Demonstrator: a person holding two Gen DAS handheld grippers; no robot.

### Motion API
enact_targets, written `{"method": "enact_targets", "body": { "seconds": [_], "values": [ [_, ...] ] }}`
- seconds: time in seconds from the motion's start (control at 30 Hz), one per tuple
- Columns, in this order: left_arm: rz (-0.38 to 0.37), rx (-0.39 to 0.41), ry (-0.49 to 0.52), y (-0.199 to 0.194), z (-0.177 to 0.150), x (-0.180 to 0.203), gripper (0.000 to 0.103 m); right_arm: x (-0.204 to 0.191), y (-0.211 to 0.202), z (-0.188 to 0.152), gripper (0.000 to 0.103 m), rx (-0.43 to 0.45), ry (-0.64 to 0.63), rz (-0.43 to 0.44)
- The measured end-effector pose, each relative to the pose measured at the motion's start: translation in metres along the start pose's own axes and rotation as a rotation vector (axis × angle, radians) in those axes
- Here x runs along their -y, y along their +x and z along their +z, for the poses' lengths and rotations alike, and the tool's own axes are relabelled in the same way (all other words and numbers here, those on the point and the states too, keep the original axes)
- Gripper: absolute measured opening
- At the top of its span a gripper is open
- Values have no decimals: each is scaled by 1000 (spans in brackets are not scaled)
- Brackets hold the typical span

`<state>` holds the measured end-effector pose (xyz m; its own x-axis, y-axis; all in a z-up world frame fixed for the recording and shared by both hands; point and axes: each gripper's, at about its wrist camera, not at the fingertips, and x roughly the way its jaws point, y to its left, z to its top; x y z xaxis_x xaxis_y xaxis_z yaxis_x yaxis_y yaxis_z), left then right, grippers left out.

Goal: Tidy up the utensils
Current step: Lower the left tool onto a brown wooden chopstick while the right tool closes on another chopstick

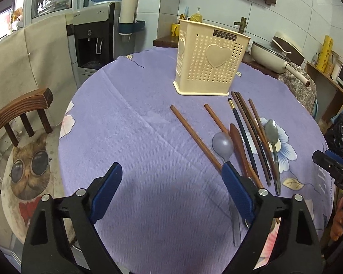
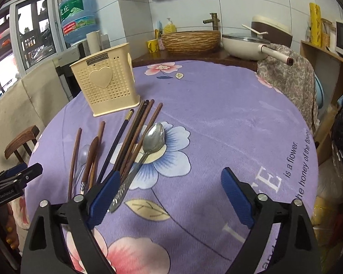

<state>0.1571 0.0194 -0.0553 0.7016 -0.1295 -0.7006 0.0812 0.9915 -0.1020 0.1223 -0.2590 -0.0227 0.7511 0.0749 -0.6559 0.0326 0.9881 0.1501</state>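
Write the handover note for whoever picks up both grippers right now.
Left gripper: open, empty, above the cloth just left of the utensils.
Right gripper: open, empty, just right of the utensils.
Holder: upright at the far side of the table, just behind the chopstick tips; nothing shows above its rim.
Utensils, all loose on the cloth: brown chopsticks, dark chopstick, wooden utensil, steel spoon, pale spoon.
Done: nothing moved into the holder as far as can be seen.
Left: pick up every utensil and stand it in the holder.
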Motion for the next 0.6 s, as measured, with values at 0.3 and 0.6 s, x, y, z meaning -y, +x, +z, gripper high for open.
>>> {"method": "enact_targets", "body": {
  "seconds": [0.3, 0.6],
  "values": [
    [-6, -74, 1, 38, 28, -5, 73, 4, 29, 35, 77, -30, 6, 15],
    [-6, -165, -35, 78, 56, -2, 46, -13, 82, 67, 53, -134, -5, 60]
  ]
}}
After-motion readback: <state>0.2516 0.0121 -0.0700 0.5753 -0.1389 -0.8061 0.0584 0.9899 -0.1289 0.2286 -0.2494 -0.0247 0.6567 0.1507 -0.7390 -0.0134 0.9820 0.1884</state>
